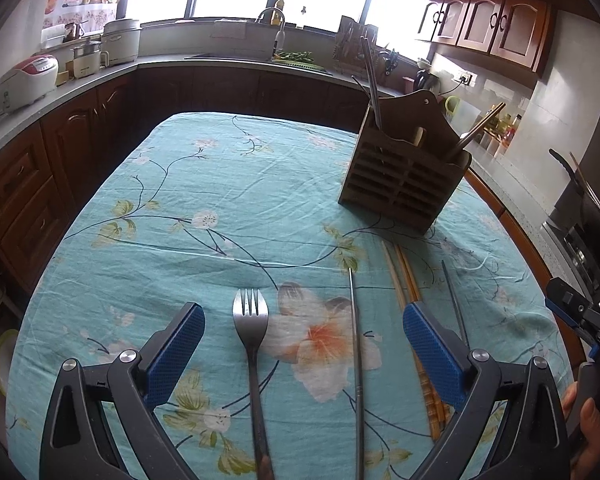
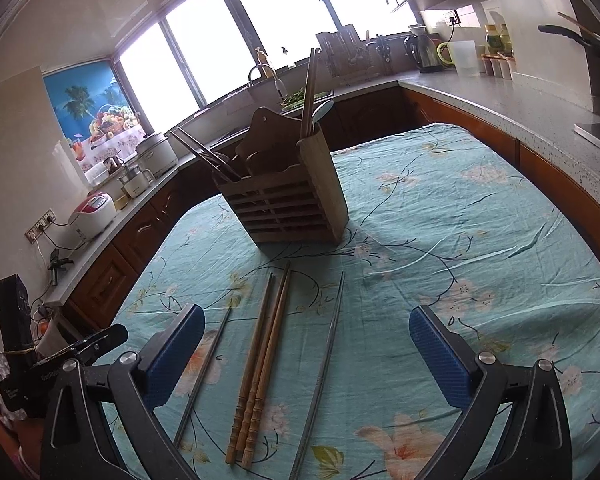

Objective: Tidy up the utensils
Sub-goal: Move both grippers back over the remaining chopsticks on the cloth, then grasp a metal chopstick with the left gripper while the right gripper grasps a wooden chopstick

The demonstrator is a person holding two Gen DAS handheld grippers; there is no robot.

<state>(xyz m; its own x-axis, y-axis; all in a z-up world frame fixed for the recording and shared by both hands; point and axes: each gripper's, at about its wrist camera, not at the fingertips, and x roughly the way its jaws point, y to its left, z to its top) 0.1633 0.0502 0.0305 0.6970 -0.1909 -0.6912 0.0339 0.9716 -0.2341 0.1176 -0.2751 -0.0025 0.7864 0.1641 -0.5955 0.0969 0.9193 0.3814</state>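
On floral tablecloth (image 1: 220,184) amid kitchen counters (image 2: 500,96), left tool (image 1: 304,334) and right tool (image 2: 307,336) both spread.

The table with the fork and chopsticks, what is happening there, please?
A person holds a gripper in each hand, tidying utensils into the wooden holder, which already has a few sticks in it. The left gripper is open over the fork. The right gripper is open over the wooden chopsticks. Nothing is gripped; the fork, the chopsticks and the metal chopsticks lie on the tablecloth.
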